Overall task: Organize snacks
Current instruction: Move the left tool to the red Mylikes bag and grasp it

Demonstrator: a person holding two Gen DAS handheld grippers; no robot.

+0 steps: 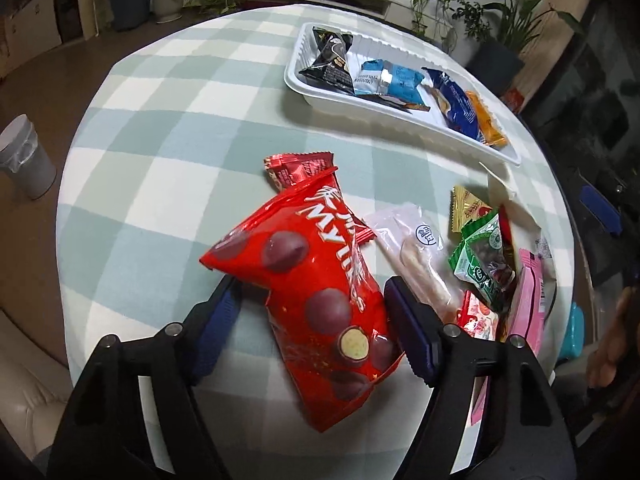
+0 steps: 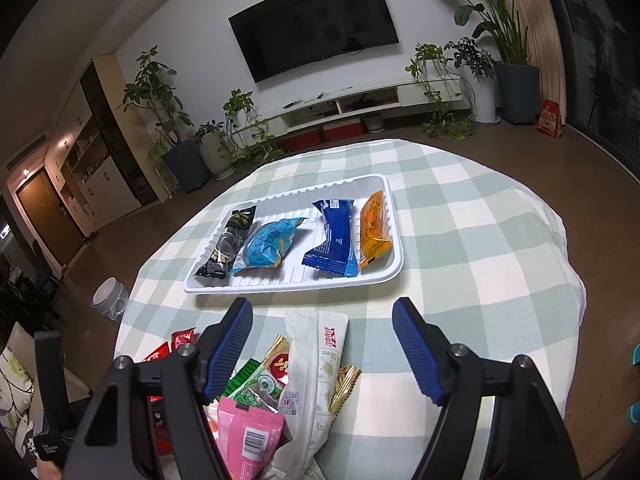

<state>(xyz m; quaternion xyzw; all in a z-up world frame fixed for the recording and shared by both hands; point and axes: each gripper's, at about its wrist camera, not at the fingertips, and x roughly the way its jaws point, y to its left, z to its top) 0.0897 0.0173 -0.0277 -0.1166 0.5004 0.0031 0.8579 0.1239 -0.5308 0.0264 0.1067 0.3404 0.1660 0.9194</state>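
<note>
Left hand-held gripper [image 1: 312,320]: its blue ribbed pads sit on either side of a glossy red snack bag [image 1: 308,276], spread apart; the right pad appears to touch the bag's edge, the left pad stands clear of it, so it is not clenched on the bag.
Red bag: printed with round brown chocolate balls, one cut open to a pale centre; white lettering reads "MYLIKES". It lies tilted over the table [image 1: 160,160], with a smaller red foil packet [image 1: 298,166] tucked under its top end.
Right hand-held gripper [image 2: 322,344]: jaws wide apart, holding nothing, poised above the loose pile.
Loose pile: just beside the red bag lies a clear pouch with a pale biscuit stick and a round blue logo [image 1: 416,248]; next to it a green packet with dark fruit showing [image 1: 482,258], a yellow-gold packet [image 1: 468,208] and a pink packet with a barcode [image 2: 248,436]. From the right wrist view a long white pouch with red characters [image 2: 320,364] lies across the heap; its writing is too small to read.
Tray: a white ribbed plastic tray [image 2: 288,286] stands further along the table, well apart from the pile.
Tray contents: a black packet [image 2: 228,244], a light blue packet [image 2: 268,246], a dark blue packet [image 2: 334,236] and an orange packet [image 2: 374,228], laid side by side in a row; their labels cannot be made out.
Table cover: pale green and white checked cloth.
</note>
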